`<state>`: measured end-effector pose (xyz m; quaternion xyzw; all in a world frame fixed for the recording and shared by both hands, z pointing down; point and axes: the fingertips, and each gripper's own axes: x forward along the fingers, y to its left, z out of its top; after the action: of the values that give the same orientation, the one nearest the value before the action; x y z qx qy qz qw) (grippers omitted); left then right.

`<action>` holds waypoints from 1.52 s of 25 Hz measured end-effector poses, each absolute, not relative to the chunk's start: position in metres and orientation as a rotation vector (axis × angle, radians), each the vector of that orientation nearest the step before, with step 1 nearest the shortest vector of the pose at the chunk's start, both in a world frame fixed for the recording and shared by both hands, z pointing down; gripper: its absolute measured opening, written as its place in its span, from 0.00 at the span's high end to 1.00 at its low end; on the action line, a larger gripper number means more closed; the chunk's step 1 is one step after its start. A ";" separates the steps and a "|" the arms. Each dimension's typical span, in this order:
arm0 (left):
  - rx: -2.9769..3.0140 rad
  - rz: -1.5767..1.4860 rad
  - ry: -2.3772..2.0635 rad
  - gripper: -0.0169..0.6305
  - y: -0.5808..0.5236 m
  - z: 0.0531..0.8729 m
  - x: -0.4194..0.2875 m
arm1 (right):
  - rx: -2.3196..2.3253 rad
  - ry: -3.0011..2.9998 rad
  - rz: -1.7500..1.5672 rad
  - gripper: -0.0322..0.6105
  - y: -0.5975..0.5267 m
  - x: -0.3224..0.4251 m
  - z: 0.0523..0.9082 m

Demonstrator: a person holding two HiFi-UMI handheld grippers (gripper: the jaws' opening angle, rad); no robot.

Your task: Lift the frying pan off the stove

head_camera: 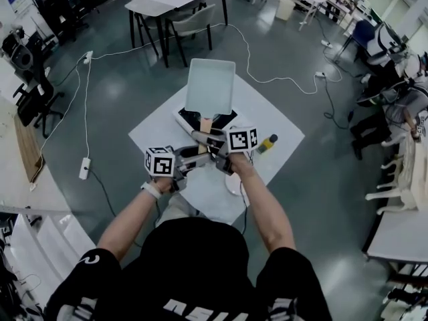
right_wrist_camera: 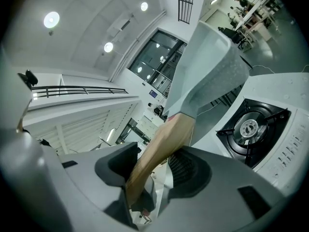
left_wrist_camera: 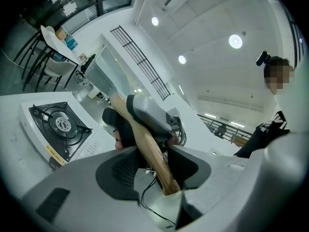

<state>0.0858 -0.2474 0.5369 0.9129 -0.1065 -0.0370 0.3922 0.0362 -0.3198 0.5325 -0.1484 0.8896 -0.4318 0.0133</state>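
Clamps left claw (left_wrist_camera: 157,170) on wooden handle (left_wrist_camera: 145,139), jaws partway apart. Clamps right claw (right_wrist_camera: 154,172) on same handle, just at 2 o'clock of left. Holds pan (head_camera: 210,85) in air at 12 o'clock of claws, clear of stove (right_wrist_camera: 248,127) on worktop (head_camera: 274,122).

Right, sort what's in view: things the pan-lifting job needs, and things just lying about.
Job: frying pan, clamped by its wooden handle; stove; left gripper; right gripper.
Lying about: small yellow object on the table; power strip; chair.
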 end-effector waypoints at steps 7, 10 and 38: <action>2.311 -0.113 -0.345 0.69 -0.243 0.542 0.066 | -0.382 2.800 -1.364 0.65 -0.312 0.012 0.536; 2.307 -0.125 -0.375 0.69 -0.241 0.543 0.055 | -0.336 2.816 -1.375 0.65 -0.309 -0.001 0.539; 2.192 -0.201 -0.652 0.69 -0.236 0.571 -0.039 | 0.002 2.891 -1.502 0.65 -0.289 -0.110 0.572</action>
<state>-0.0391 -0.2356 0.5711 0.8707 -0.2589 -0.0799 0.4104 -0.1105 -0.2885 0.5720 0.0005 0.8858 -0.4604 -0.0582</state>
